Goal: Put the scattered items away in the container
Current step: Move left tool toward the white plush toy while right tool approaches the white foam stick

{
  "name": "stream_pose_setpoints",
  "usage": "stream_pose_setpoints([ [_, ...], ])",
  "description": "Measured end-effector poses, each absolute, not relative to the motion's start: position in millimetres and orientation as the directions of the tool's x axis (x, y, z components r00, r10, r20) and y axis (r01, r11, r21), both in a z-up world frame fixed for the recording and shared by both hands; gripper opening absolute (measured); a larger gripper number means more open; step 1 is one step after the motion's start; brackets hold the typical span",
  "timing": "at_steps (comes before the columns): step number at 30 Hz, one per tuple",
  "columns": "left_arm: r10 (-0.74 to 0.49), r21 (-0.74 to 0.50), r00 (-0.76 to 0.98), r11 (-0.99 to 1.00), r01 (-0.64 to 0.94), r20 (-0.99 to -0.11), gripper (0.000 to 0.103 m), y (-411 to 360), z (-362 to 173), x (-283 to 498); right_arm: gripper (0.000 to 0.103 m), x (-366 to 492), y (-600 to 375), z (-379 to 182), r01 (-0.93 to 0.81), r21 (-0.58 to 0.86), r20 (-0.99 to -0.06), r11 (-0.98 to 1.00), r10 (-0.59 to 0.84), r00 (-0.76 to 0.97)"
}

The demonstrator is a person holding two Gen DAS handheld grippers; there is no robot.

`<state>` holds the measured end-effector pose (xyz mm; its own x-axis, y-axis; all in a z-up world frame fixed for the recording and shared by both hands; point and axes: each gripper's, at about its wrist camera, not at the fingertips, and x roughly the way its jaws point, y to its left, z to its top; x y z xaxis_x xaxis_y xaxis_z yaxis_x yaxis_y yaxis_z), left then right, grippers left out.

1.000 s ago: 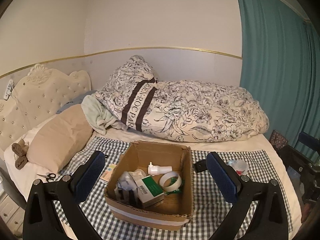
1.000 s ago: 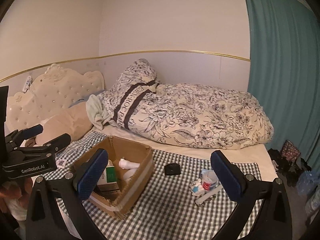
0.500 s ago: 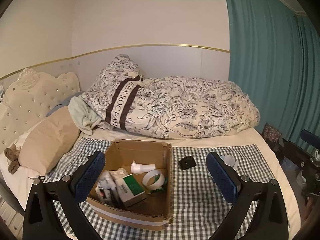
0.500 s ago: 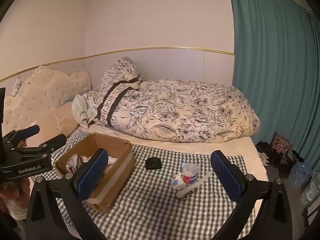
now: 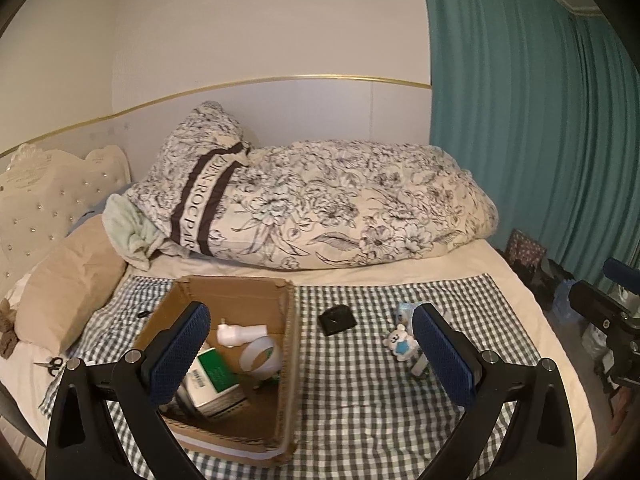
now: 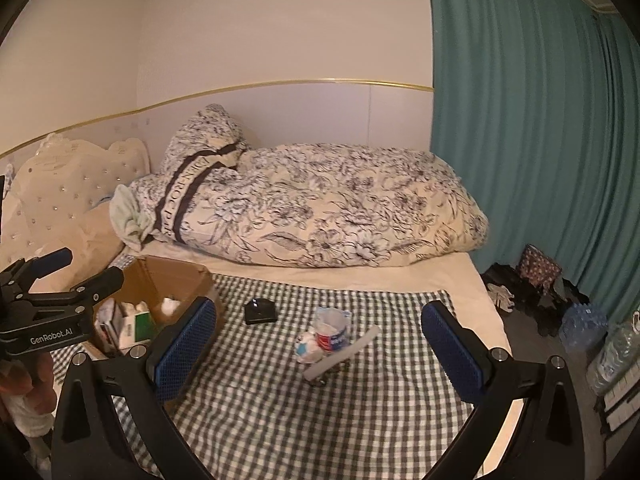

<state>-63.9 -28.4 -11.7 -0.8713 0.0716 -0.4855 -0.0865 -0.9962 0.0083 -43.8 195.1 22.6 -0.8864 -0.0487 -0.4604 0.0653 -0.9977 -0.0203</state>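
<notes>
1. Hovering above the checked cloth (image 6: 280, 420), both tools empty: right gripper (image 6: 320, 354) jaws wide apart, left gripper (image 5: 312, 354) jaws wide apart, nothing between either pair.
2. Landmark = cardboard box (image 5: 288, 344), open top, at the left end of the cloth.
3. Loose cluster sits well right of the box, on the cloth, straight ahead of the right gripper and centred between its jaws in the right wrist view.
4. Cluster count: 1 small cup (image 6: 331, 330) with red-blue label, upright; 1 small bear figure (image 5: 398, 339) touching the cup's box-side; 1 flat white stick (image 6: 344, 354) leaning across the cup's front.
5. Stick long axis runs diagonally, near end toward the box side, far end up and away from the box. Something small under its near end, too blurred to name.
6. 1 black square pad (image 6: 261, 311) lies flat between the box and the cluster, nearer the box, apart from both.
7. Nearer tool for the cluster: right, by judgement. Left gripper sits over the box's right wall, closer to the black pad.
8. Already in the box: 1 white plug-like piece (image 5: 240, 333), 1 tape roll (image 5: 261, 357), 1 green-white carton (image 5: 216, 380); more beneath, partly hidden, not countable.
9. 1 pair of scissors (image 5: 50, 365) left of the box, off the cloth, beside the tan pillow (image 5: 68, 292).
10. Likely next: descend on the cup cluster, jaws across the stick's short side.
</notes>
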Motion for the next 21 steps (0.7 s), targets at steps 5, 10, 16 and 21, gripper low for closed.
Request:
stream_pose_setpoints([
  [5,0.100,0.010,-0.860,-0.993,-0.121,-0.501,0.103,-8,-22,-77,0.103,-53,214,12,0.034,-0.015,-0.483,-0.999,-0.022,-0.875],
  [10,0.121,0.006,-0.844,-0.989,-0.145,-0.522,0.103,7,-37,-91,0.103,-64,229,-5,0.016,-0.011,-0.516,-1.000,-0.008,-0.856],
  [16,0.125,0.007,-0.822,-0.988,-0.155,-0.556,0.103,14,-56,-108,0.103,-78,240,-25,0.014,0.016,-0.548,-1.000,-0.021,-0.836],
  [21,0.128,0.002,-0.805,-0.987,-0.158,-0.580,0.103,19,-70,-120,0.103,-91,245,-43,0.019,0.034,-0.577,-0.999,-0.035,-0.816],
])
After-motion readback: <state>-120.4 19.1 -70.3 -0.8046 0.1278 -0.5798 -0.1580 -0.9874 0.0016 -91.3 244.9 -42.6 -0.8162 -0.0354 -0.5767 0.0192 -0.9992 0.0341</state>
